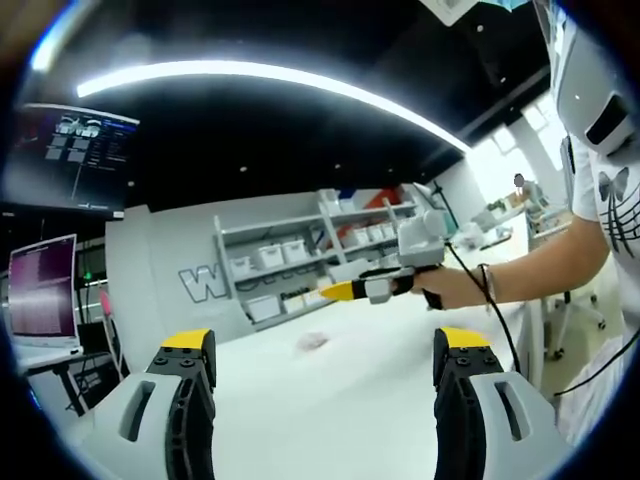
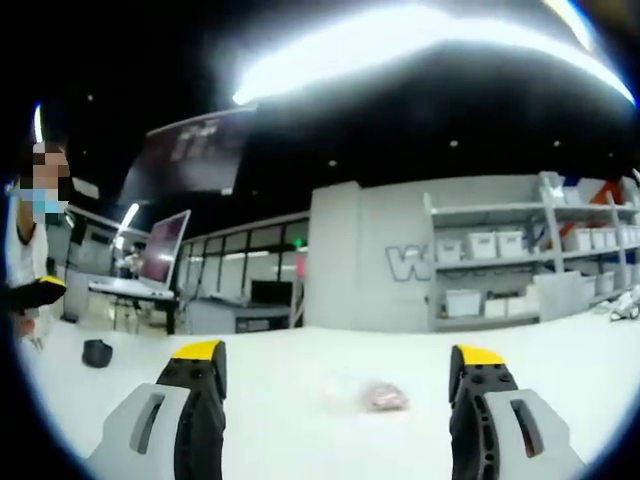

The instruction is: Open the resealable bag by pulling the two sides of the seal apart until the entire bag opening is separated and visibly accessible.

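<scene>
Left gripper view looks along the left hand-held gripper (image 1: 325, 365), whose yellow-tipped jaws stand wide apart with nothing between them. Ahead of the jaws, on the white tabletop (image 1: 380, 400), lies the resealable bag (image 1: 313, 342), a small clear pouch with something pinkish inside; it sits well beyond the jaw tips, roughly in line with the gap and a little toward the left jaw. Past it and to the right, a person's hand (image 1: 452, 287) holds the right hand-held gripper (image 1: 330, 290) above the tabletop, its yellow tips pointing left and close together, though I cannot tell whether they touch. Shelving with white bins (image 1: 290, 262) lines the far wall.

Right gripper view shows that hand-held gripper's own jaws (image 2: 338, 372) spread apart and empty. The bag (image 2: 378, 396) lies flat on the tabletop (image 2: 290, 390) ahead, between the two jaws and nearer the right one, touching neither. A monitor (image 2: 165, 248) stands on a desk far off to the left.
</scene>
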Available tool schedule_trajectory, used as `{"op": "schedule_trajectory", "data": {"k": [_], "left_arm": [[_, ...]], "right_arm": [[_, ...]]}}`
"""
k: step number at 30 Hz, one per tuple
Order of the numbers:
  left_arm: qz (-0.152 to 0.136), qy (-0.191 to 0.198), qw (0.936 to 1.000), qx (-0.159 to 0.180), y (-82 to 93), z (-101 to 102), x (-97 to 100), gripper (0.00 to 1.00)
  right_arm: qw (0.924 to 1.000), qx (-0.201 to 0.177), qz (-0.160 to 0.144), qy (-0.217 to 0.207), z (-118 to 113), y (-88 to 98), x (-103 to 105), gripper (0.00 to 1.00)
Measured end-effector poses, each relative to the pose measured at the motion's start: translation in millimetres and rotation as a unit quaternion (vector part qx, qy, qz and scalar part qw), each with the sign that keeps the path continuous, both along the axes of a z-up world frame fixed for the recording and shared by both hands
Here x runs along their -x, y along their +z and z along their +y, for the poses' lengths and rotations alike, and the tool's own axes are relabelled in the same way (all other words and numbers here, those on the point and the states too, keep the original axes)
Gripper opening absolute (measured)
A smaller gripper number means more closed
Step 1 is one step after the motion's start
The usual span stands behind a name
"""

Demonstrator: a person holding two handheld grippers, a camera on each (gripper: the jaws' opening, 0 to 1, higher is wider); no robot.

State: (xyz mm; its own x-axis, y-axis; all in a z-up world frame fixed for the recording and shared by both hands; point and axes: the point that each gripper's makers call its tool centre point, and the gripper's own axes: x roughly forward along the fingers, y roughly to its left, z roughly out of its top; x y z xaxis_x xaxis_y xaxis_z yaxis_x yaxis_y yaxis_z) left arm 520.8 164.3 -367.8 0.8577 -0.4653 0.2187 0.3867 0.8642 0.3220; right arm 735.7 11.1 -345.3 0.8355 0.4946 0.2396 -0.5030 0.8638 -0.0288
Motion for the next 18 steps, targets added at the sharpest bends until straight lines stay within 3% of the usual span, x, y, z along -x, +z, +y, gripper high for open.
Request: {"op": "schedule_trajectory", "data": {"k": [18], "left_arm": [[-0.007,-0.004,1.0000,0.000,5.8,-6,2.4,0.89]], "right_arm": [[0.9999,-0.009,-0.011,-0.007,-14,6.4,19,0.91]]}}
